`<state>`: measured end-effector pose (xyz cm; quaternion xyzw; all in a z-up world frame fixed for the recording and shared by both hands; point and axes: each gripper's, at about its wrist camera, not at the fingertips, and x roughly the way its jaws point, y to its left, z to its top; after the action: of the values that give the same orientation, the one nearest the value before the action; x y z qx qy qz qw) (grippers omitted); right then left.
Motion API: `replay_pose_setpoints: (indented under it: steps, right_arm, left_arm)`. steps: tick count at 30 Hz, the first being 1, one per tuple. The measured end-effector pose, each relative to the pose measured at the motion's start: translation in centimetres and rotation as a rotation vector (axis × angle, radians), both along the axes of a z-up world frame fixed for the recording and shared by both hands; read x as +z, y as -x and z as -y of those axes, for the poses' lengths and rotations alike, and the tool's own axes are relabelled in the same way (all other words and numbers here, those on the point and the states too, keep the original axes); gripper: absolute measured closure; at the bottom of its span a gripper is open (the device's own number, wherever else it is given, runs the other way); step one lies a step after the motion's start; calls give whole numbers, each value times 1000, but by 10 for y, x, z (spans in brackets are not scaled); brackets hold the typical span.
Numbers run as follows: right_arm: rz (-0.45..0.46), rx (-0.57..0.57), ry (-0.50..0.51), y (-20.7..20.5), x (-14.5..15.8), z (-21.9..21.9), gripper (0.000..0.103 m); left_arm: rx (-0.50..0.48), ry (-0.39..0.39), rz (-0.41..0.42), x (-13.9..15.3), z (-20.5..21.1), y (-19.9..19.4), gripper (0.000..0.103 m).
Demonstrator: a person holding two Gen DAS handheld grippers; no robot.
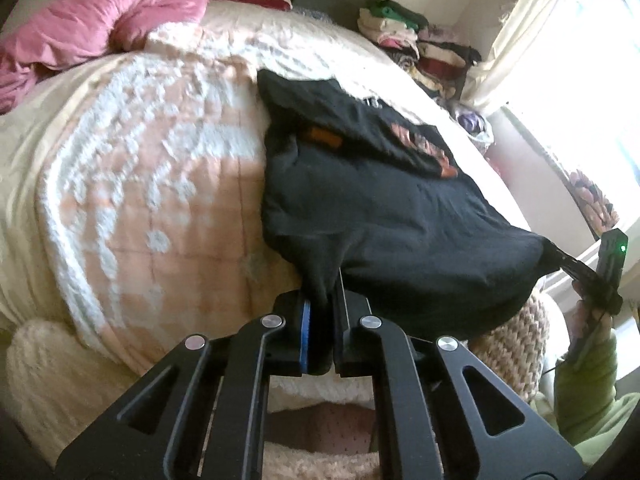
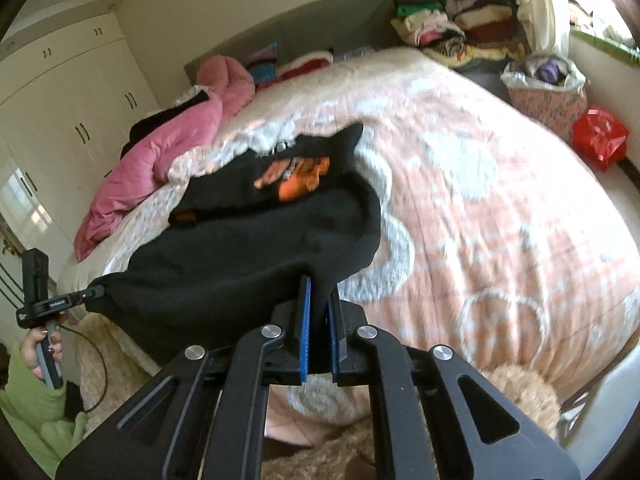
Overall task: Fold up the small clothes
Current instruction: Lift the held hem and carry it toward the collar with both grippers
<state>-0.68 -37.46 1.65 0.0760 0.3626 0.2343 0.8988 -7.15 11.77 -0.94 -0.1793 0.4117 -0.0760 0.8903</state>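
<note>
A black garment with an orange print (image 1: 380,200) lies partly on the bed, its near edge lifted and stretched between both grippers. My left gripper (image 1: 322,300) is shut on one near corner of it. My right gripper (image 2: 319,300) is shut on the other near corner of the black garment (image 2: 256,248). The right gripper also shows at the right edge of the left wrist view (image 1: 560,258), pinching the cloth. The left gripper shows at the left of the right wrist view (image 2: 94,292). The garment's far half rests on the peach and white blanket (image 1: 160,184).
A pink duvet (image 1: 100,24) is bunched at the bed's far left. Stacks of folded clothes (image 2: 452,24) sit by the headboard near the window. A bag of clothes (image 2: 548,92) and a red bag (image 2: 598,136) stand on the floor. Fluffy rug (image 2: 516,396) below.
</note>
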Motion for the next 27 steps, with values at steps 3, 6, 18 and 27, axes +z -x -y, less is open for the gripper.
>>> replay_pose_setpoints:
  steps: [3,6,18,27]
  right_arm:
    - [32,-6,12,-4,11,-4,96]
    - [64,-7,27,-10,21,-9,97]
    - [168,-34,82,-58,60,-32,97]
    - [170,-38,114,-112,72,-57,97]
  left_arm:
    - [9,8,27,10,-4,-5,101]
    - [11,-1,59,22,-4,-12,101]
    - [51,-6,138,53,-18,-51,101]
    - [76,17,149,66,-32,-92,101]
